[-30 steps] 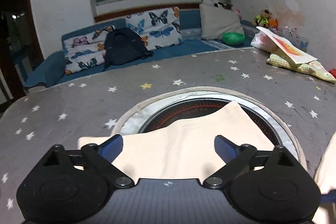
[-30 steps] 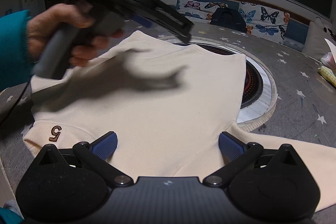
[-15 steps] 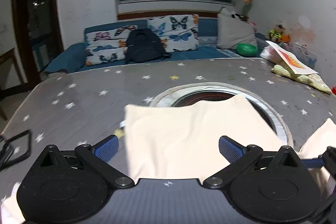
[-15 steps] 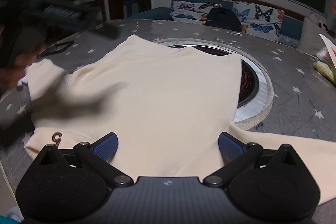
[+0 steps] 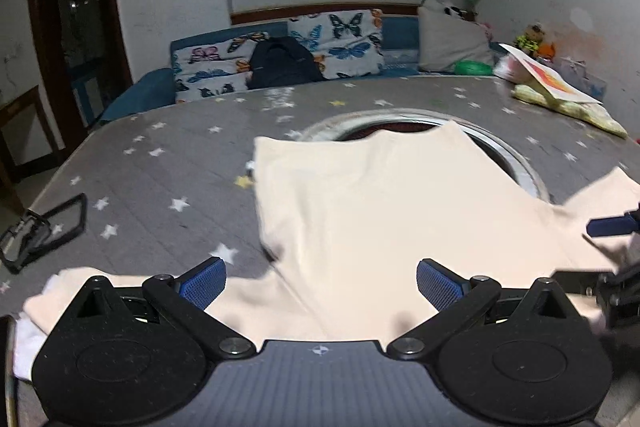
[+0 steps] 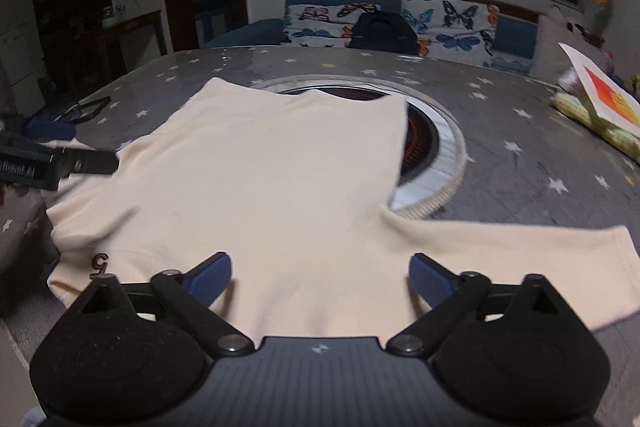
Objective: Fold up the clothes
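Left gripper (image 5: 320, 281): jaws spread wide, nothing between the blue pads (image 5: 202, 283). It hovers over the near edge of the shirt (image 5: 380, 211), at the junction of body and left sleeve (image 5: 132, 291). Right gripper (image 6: 320, 279): jaws equally wide, nothing held, positioned over the near edge of the shirt (image 6: 280, 179) at its middle.

The shirt is cream-coloured and lies flat on the table (image 5: 160, 163), sleeves extended to both sides. The right sleeve (image 6: 520, 251) runs outward to the right, its cuff edge near the table's near side. The far hem crosses the round burner (image 6: 436, 147) set into the table; the far right corner of the shirt overlaps the burner's metal ring.

Open room: bare star-patterned table surface lies left of the shirt in the left wrist view, and right of the burner in the right wrist view. A black frame (image 5: 52, 227) lies near the table's left edge. A paper (image 6: 600, 95) on a yellow-green cloth (image 6: 592, 119) occupies the far right edge. Beyond the table stands a sofa (image 5: 280, 55) with a black backpack (image 5: 284, 63).

Markings: a small brown figure (image 6: 100, 263), resembling a "5" or "G", sits on the shirt near its left near corner. Text on the left gripper's side, seen in the right wrist view, is too blurred to read.
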`<state>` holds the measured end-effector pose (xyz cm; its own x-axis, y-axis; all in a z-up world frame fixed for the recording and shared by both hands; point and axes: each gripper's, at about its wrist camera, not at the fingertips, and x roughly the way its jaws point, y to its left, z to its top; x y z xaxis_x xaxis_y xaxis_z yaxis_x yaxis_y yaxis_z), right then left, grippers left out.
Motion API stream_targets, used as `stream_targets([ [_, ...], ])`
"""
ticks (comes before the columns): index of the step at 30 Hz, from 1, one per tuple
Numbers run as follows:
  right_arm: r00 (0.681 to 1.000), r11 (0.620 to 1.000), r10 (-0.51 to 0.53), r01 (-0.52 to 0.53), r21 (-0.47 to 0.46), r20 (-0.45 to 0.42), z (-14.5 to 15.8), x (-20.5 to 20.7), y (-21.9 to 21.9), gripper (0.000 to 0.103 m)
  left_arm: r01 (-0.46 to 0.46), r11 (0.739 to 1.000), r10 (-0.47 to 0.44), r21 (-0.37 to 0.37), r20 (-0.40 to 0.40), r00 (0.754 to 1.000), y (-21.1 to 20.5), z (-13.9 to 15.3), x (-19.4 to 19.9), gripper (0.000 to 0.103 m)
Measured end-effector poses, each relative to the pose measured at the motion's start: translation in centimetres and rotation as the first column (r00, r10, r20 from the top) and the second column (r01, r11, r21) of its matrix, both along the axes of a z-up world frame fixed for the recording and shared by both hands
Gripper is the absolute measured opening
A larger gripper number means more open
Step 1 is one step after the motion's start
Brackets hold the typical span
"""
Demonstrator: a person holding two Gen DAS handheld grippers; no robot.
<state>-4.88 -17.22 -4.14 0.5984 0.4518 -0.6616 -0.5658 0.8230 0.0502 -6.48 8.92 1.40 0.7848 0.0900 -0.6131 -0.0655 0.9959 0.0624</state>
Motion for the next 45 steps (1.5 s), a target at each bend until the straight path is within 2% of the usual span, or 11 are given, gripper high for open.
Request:
stream_targets([
  [3,1.000,1.000,-0.017,0.017,-0.008,0.005,0.2,-0.3,-1.1,0.095,0.027,1.000,-0.027,0.004,-0.009,1.000,-1.1,-0.6,-0.4,0.103],
  [10,0.997,0.997,-0.072,0.072,-0.009,0.000,0.8,-0.2,-3.9,0.086,0.094,0.995,-0.094,0.029,-0.020,0.995,-3.0,-1.7,-1.7,0.103],
  [16,0.989,0.989,-0.149,0.149,0.005,0.001,1.3,0.6,-6.0,0.085,0.132,0.991,-0.131,0.029,-0.033,0.991,-3.7,-1.6,-1.7,0.103],
  [22,0.970,0.970,-0.242,0.242,-0.004,0.000,1.2,2.0,-8.2,0.084,0.125,0.992,-0.127,-0.031,-0.045,0.991,-3.4,-1.2,-1.1,0.103],
  [31,0.931,0.931,-0.364,0.364,-0.012,-0.004,0.7,3.8,-11.4,0.081,0.136,0.990,-0.137,-0.028,-0.052,0.989,-4.0,-1.1,-0.9,0.103],
  [35,0.925,0.925,-0.380,0.380,-0.008,-0.009,0.6,3.9,-12.1,0.081,0.132,0.989,-0.136,-0.063,-0.058,0.989,-3.7,-1.0,-0.9,0.103],
  [39,0.920,0.920,-0.393,0.393,0.001,-0.005,0.5,3.8,-12.4,0.081,0.114,0.992,-0.117,-0.057,-0.044,0.992,-3.6,-0.8,-1.0,0.103],
  [45,0.907,0.907,-0.421,0.421,0.016,0.002,0.7,3.6,-13.1,0.089,0.077,0.993,-0.081,-0.084,-0.047,0.996,-2.9,-1.0,-0.9,0.103],
])
